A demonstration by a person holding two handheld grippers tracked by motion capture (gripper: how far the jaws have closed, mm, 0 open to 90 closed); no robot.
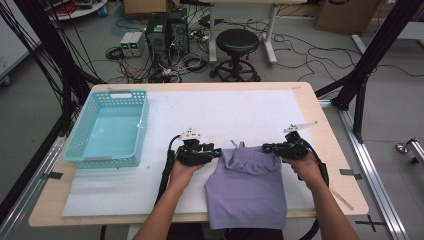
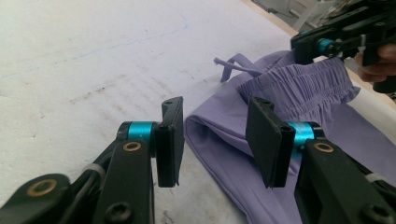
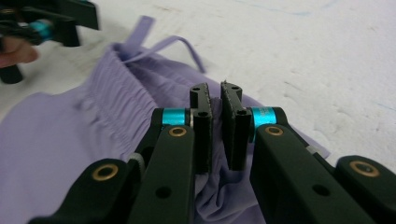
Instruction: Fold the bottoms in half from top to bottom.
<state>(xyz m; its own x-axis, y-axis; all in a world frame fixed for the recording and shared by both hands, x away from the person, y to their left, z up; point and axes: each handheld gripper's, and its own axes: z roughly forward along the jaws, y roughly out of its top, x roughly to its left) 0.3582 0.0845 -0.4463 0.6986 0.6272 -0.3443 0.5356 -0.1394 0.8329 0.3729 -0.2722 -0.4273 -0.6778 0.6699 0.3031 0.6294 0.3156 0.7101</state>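
The left gripper view looks past the left gripper (image 2: 215, 140), its jaws spread over the folded edge of the lilac elastic-waisted cloth shorts (image 2: 299, 93) without pressing it. The right gripper view shows the right gripper (image 3: 215, 128) with jaws nearly together, pinching a fold of the waistband. The high view places the shorts at the near middle of the white padded table cover (image 1: 225, 107), hanging over the front edge, with a light blue plastic basket (image 1: 111, 128) at left; a black stool (image 1: 237, 42) and cables lie beyond on the grey floor.
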